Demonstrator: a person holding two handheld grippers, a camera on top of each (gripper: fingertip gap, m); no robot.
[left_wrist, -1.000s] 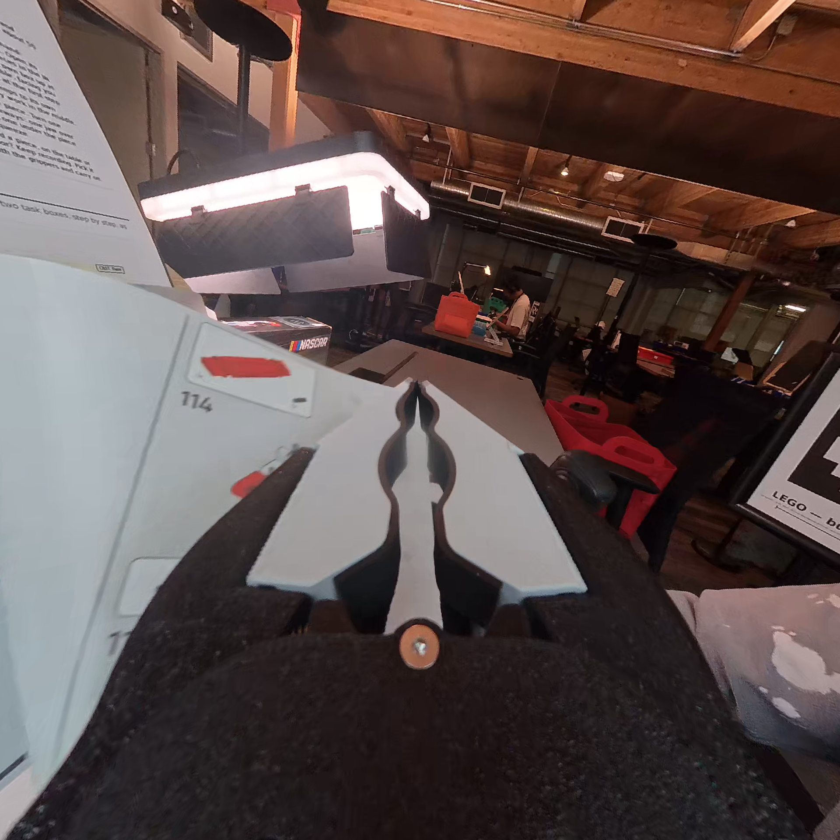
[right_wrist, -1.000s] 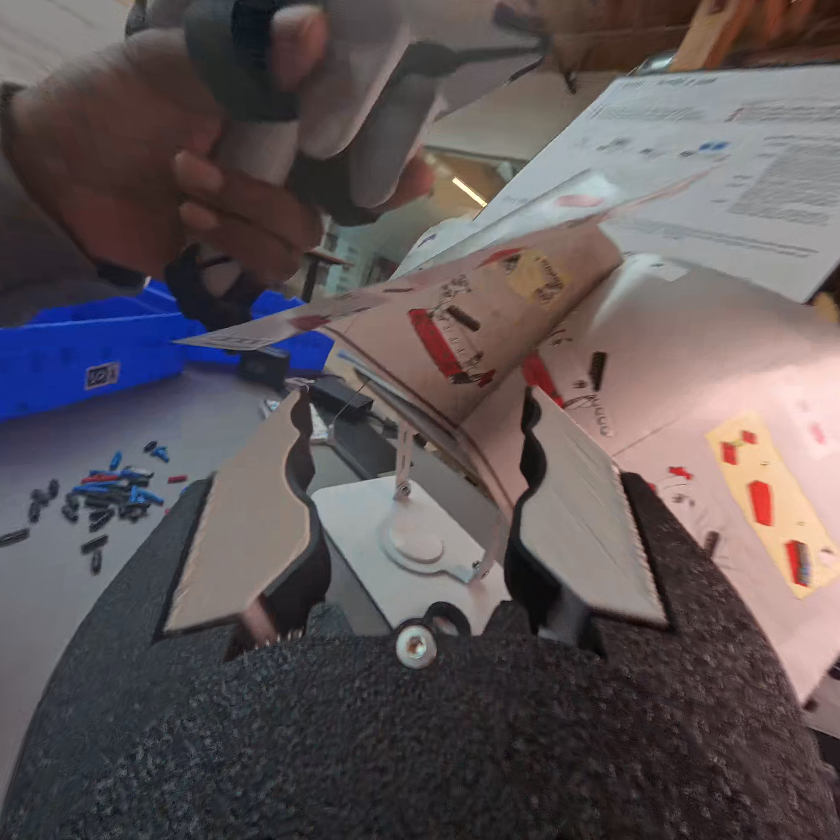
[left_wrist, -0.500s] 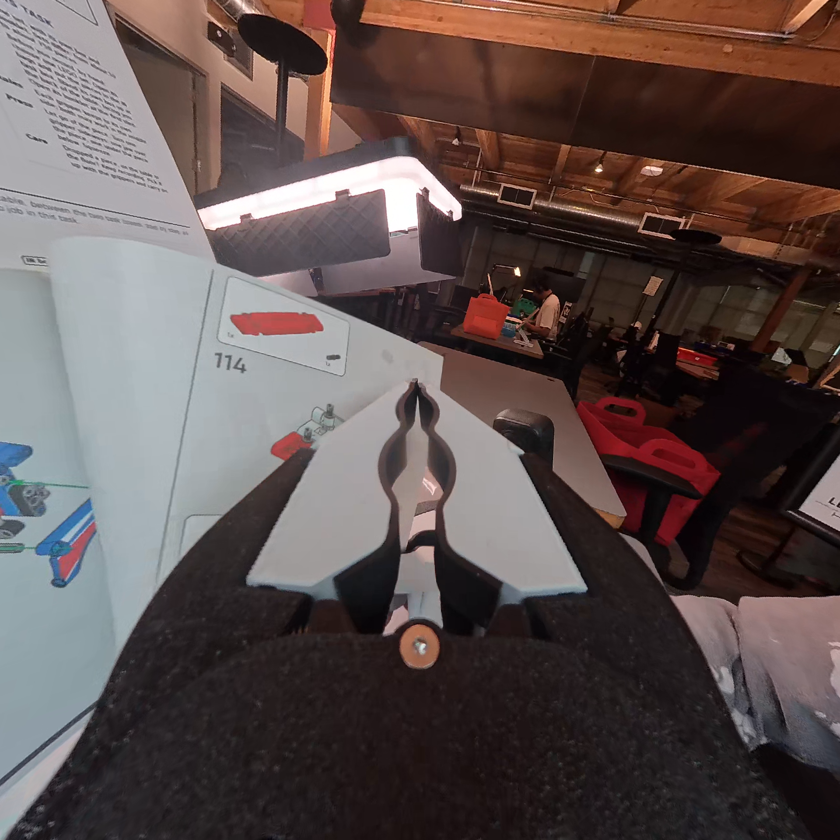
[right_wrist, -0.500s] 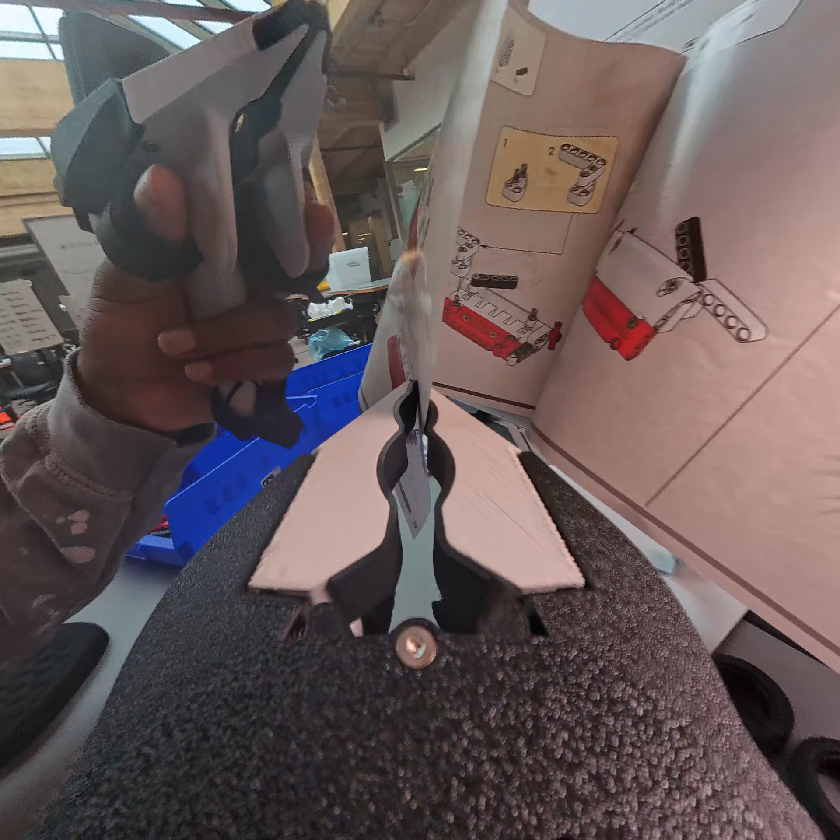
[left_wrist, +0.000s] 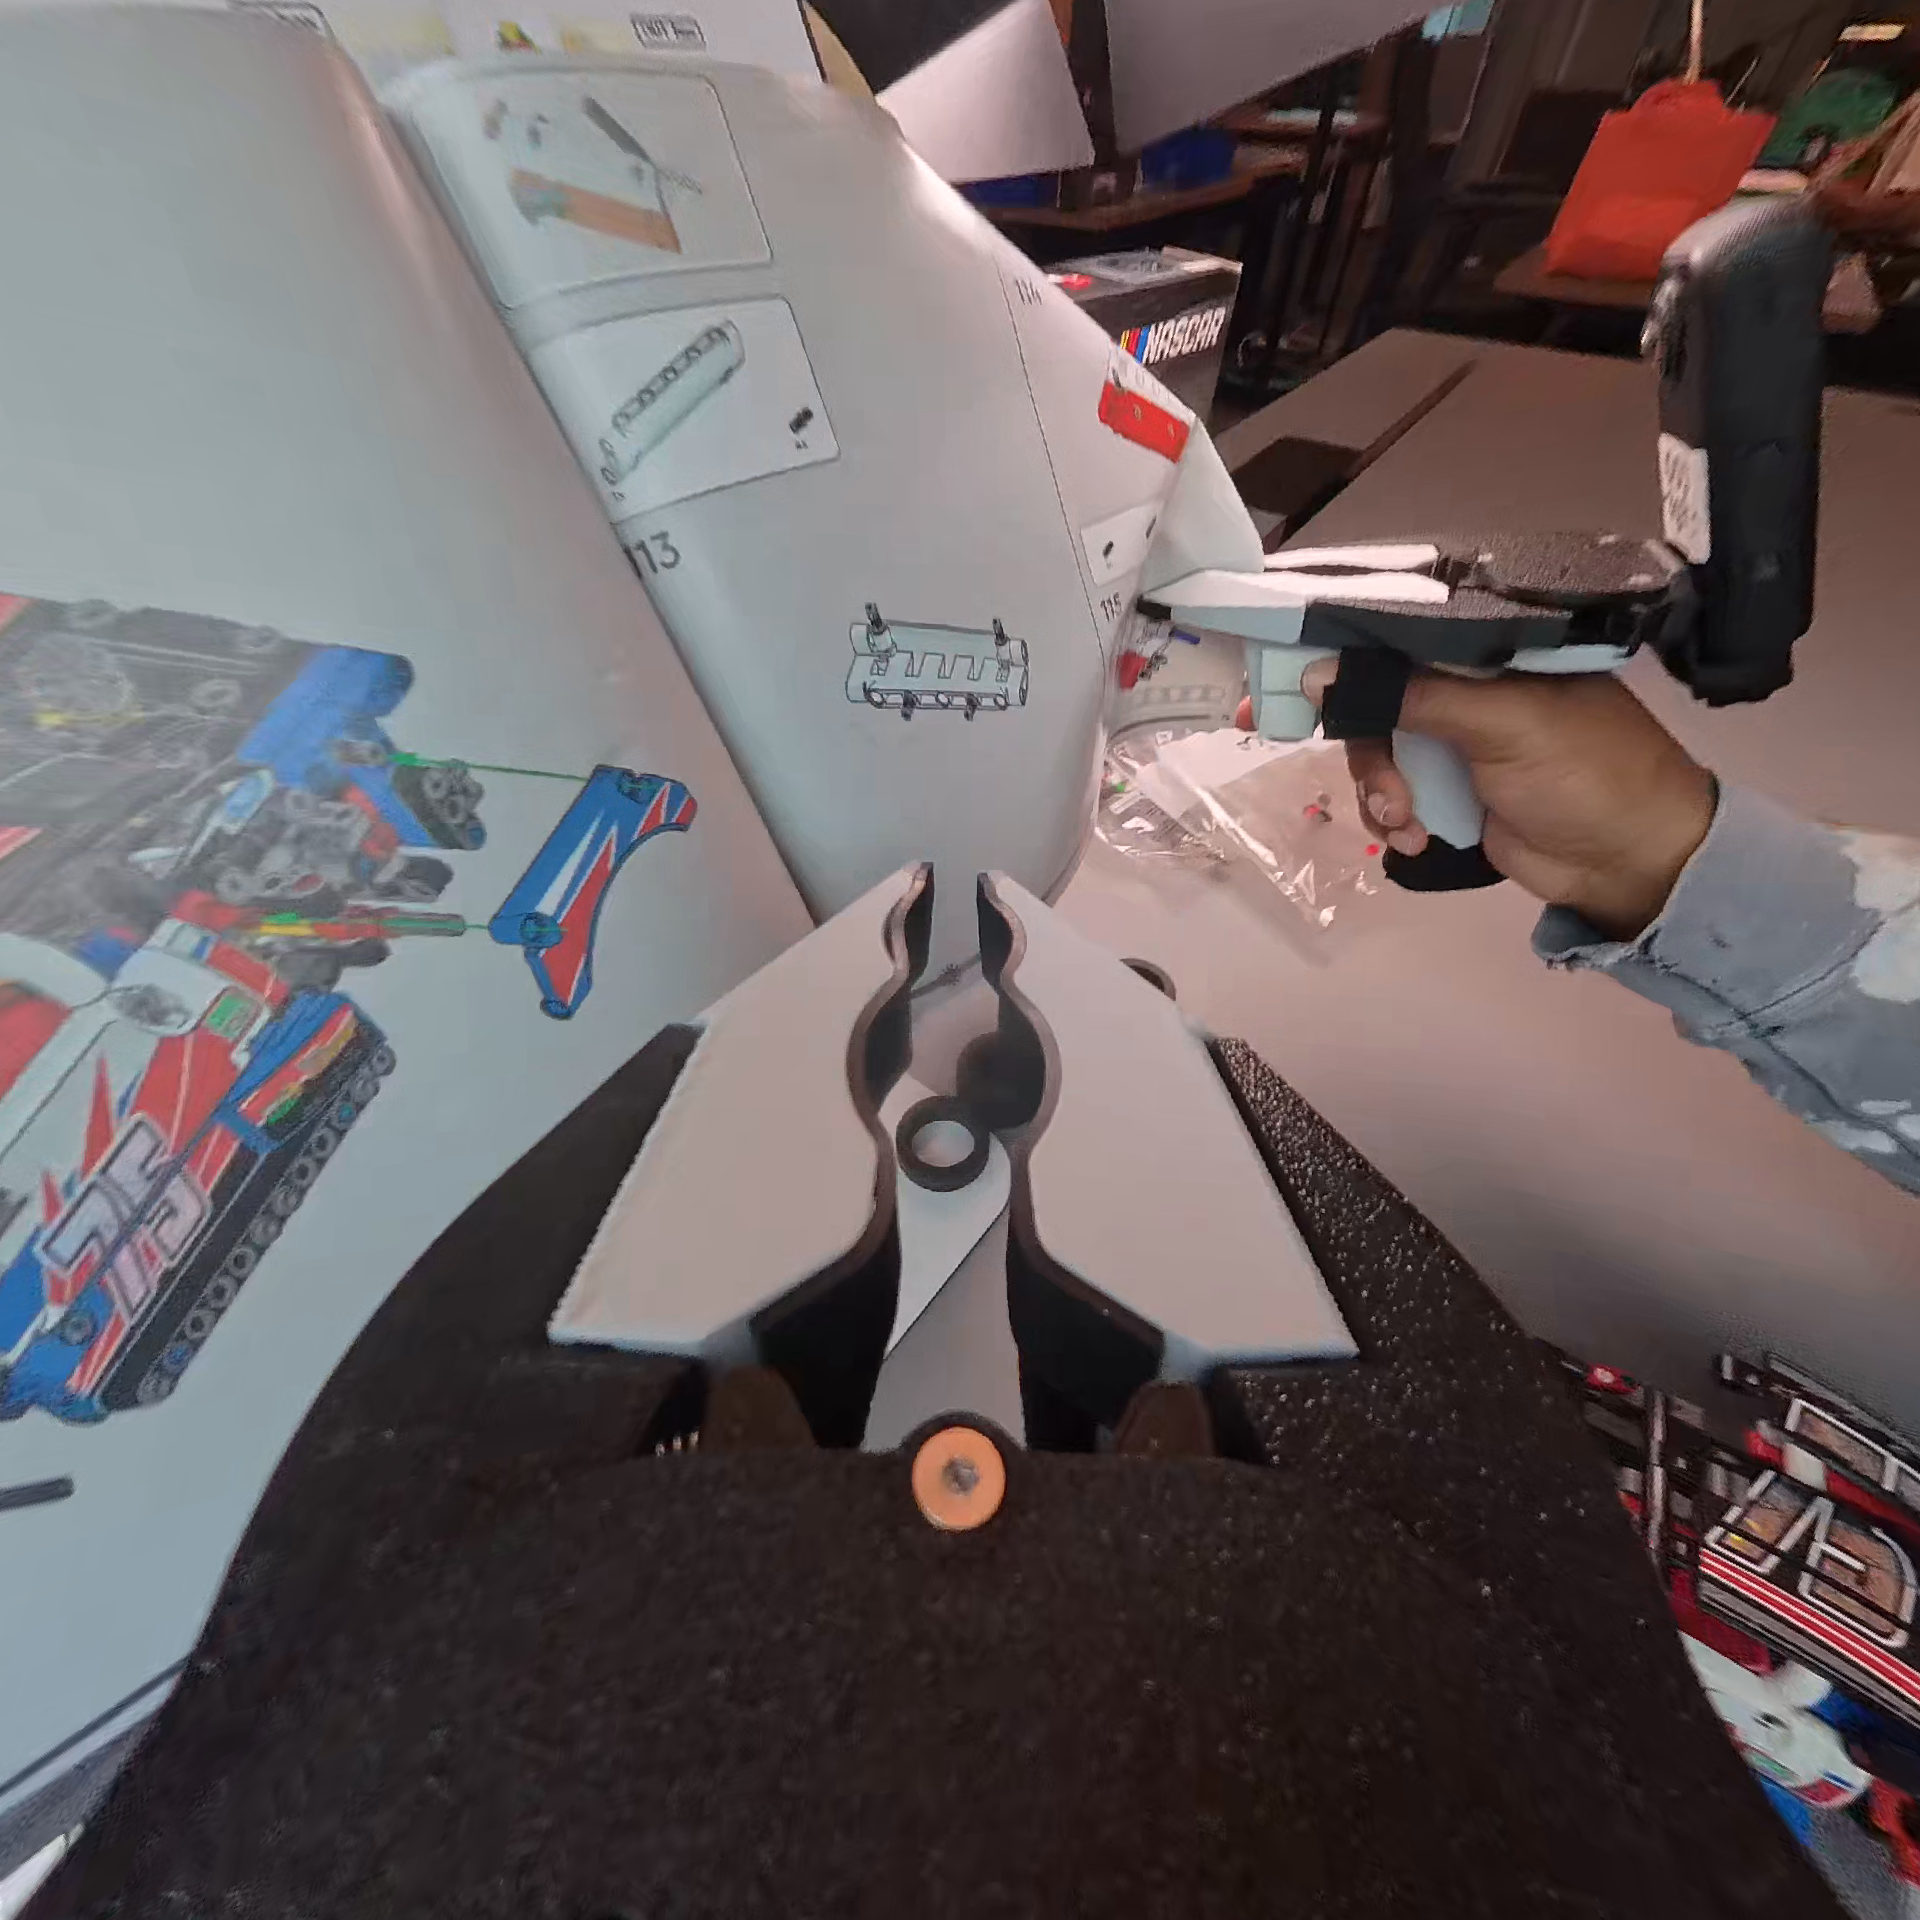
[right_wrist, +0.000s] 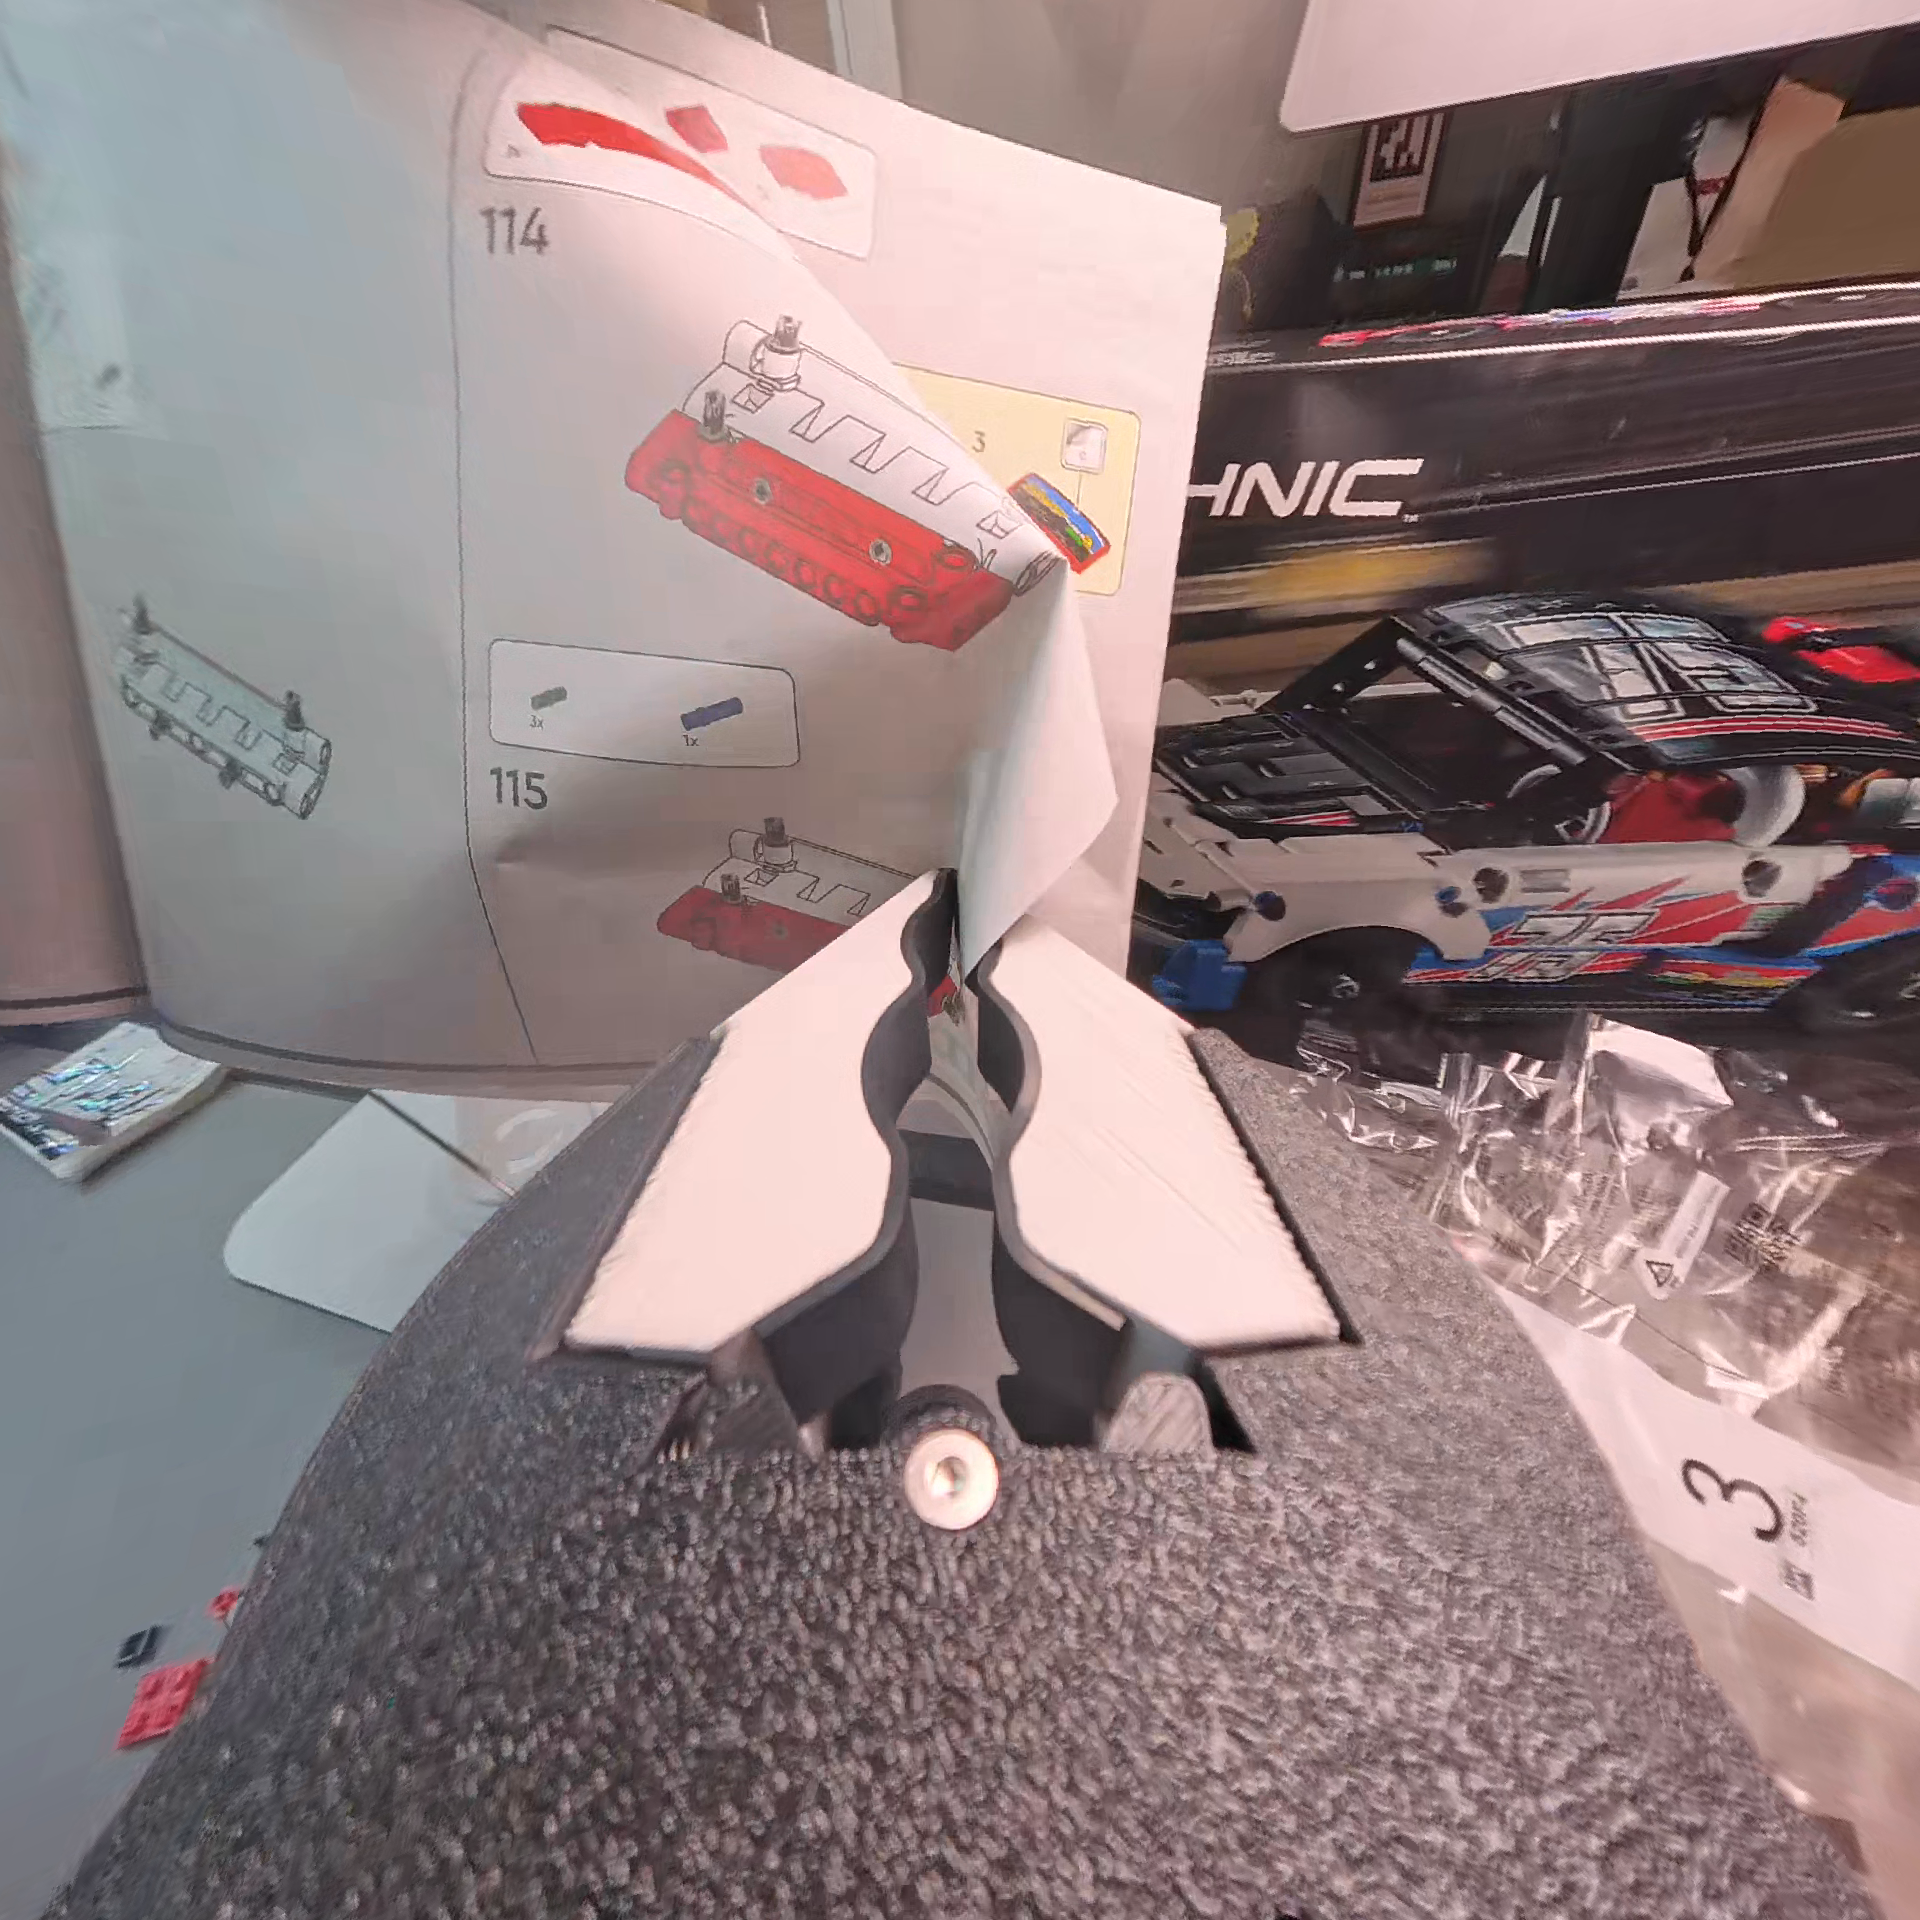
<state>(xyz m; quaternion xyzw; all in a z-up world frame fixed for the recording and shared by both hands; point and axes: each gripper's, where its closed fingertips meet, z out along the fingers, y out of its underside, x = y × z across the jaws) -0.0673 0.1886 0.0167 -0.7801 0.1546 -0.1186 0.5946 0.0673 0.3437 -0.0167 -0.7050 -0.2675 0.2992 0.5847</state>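
An open instruction booklet (left_wrist: 312, 520) stands on a white stand (right_wrist: 343, 1226). My right gripper (right_wrist: 961, 935) is shut on the lower corner of one page (right_wrist: 1029, 790) and holds it curled away from the booklet. It also shows in the left wrist view (left_wrist: 1153, 608), pinching that page's edge, with a hand on its grip. My left gripper (left_wrist: 954, 883) sits low in front of the booklet, just under the curved page (left_wrist: 883, 582). Its jaws stand a narrow gap apart and hold nothing. A black tyre ring (left_wrist: 940, 1143) lies on the table below them.
A dark box with a race car picture (right_wrist: 1558, 727) stands to the right of the booklet. Clear plastic bags (right_wrist: 1662, 1195) lie in front of it and show in the left wrist view (left_wrist: 1226, 810). Small red and black pieces (right_wrist: 156, 1704) lie at the front left. Tip to tip, the grippers are about 20 centimeters apart.
My right gripper went from open to shut on the page corner and drew it rightward. My left gripper parted its jaws, released the page and tilted down toward the table.
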